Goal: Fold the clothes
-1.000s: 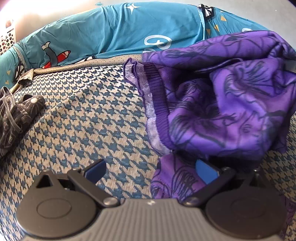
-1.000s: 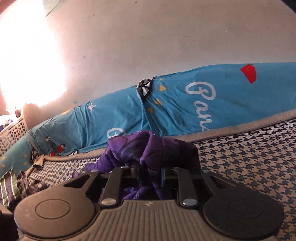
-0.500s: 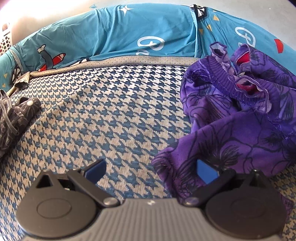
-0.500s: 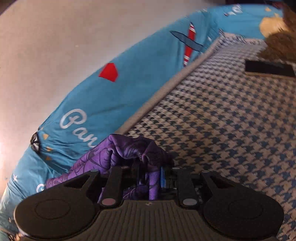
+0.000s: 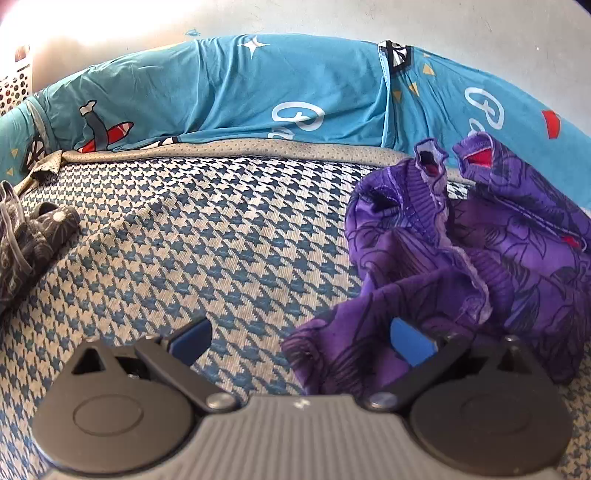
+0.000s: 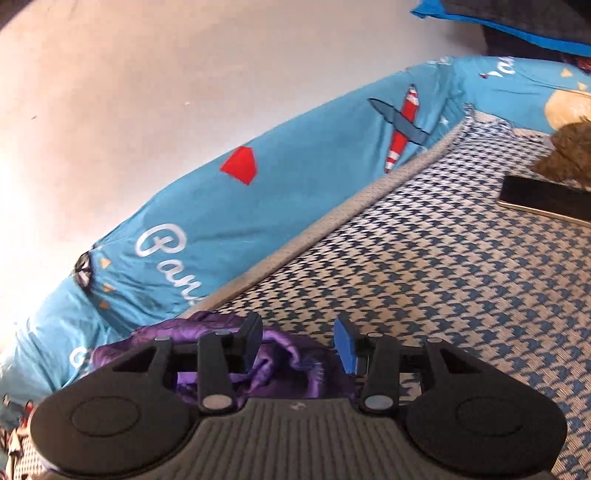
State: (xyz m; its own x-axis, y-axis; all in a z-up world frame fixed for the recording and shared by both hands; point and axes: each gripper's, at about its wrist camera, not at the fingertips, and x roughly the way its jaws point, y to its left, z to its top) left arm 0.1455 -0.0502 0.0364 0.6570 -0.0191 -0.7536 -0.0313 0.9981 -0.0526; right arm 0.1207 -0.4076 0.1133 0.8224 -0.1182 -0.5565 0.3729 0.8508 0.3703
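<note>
purple garment (image 5: 476, 266) crumpled on bed, unfolded | right gripper (image 6: 299, 339) jaws just opening, cloth released | left gripper (image 5: 301, 336) gaping, empty

Bed surface is a blue-and-cream houndstooth cover (image 5: 192, 236), grey mesh edging (image 5: 229, 147) along the far side. Behind it, long teal bolsters (image 5: 221, 85) printed with planes, stars and white script, butted end to end against a plain off-white wall (image 6: 184, 74). Strong glare blows out the upper left of the left wrist view; a white perforated basket (image 5: 14, 85) sits at that edge. In the right wrist view: a dark flat slab (image 6: 546, 195) on the cover, a brown fuzzy lump (image 6: 569, 155) behind it, a dark cushion with blue trim (image 6: 517, 18) top right.
</note>
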